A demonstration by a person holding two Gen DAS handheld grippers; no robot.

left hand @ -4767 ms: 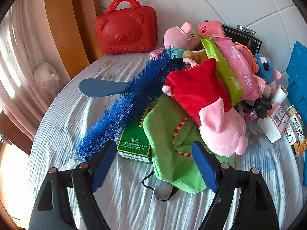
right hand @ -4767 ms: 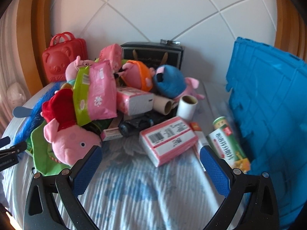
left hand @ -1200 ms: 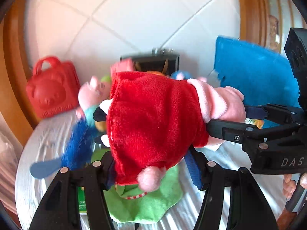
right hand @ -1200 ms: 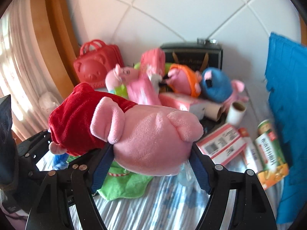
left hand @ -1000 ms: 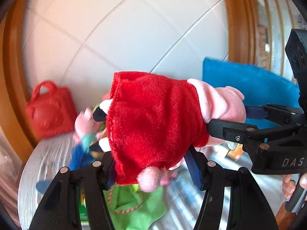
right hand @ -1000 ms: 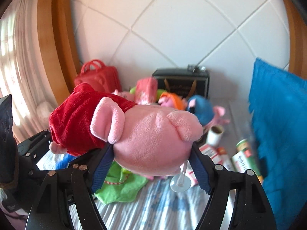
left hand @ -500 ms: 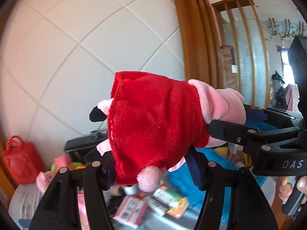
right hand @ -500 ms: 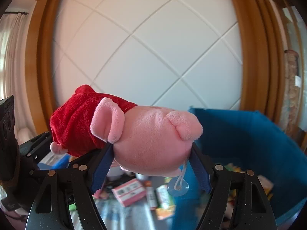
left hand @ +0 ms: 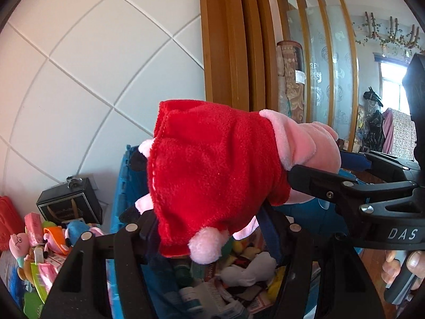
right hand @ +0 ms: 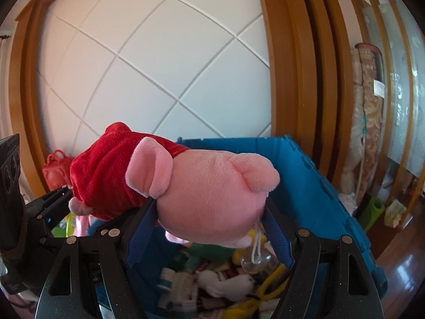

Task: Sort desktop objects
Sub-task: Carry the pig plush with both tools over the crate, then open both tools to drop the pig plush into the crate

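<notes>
Both grippers have the pink pig plush [right hand: 212, 202] at once, held up in the air right over the open blue bin [right hand: 313, 186]. The left gripper [left hand: 209, 228] has its fingers clamped on the red dress end, while the right gripper [right hand: 209, 220] squeezes the big pink head, both spread fairly wide around the soft toy. The bin below already holds a white plush [right hand: 225, 283], bottles and packets. Far left, more toys [left hand: 53, 236] sit piled on the desk.

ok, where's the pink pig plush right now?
The pig plush is held in the air between both claws: right claw on its head, left claw on its red dress, above the open blue crate.
</notes>
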